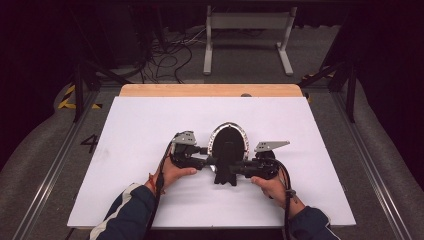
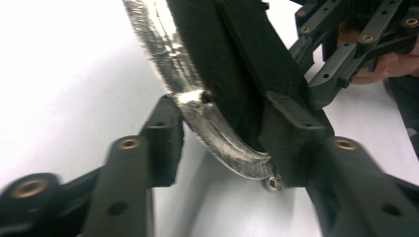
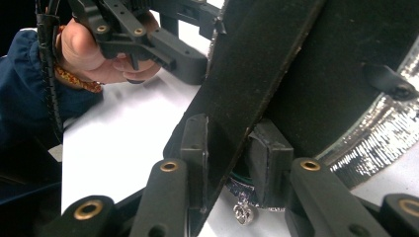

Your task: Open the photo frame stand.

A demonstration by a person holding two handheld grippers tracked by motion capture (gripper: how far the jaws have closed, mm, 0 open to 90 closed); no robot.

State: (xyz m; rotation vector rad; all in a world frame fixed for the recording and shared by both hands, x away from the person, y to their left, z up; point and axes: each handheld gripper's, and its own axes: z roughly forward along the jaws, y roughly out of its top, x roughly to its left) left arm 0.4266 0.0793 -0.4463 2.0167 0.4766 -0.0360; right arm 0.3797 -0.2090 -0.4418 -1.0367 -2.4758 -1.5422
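A black oval bag (image 1: 228, 142) with a glittering silver rim (image 2: 163, 44) lies on the white sheet (image 1: 150, 120) between my two grippers. My left gripper (image 1: 212, 161) comes in from the left. In the left gripper view its jaws (image 2: 230, 133) press on the silver rim on one side and on the black strap (image 2: 257, 54) on the other. My right gripper (image 1: 240, 167) comes in from the right, and its pads (image 3: 230, 153) clamp the flat black strap (image 3: 257, 74) at the bag's near end. Below the jaws hangs a small silver charm (image 3: 242, 213).
The white sheet covers a wooden table whose far edge (image 1: 210, 90) shows bare. Beyond it stand a white frame (image 1: 247, 22) and loose cables (image 1: 170, 55) on the floor. Metal rails (image 1: 372, 165) run along both sides of the table.
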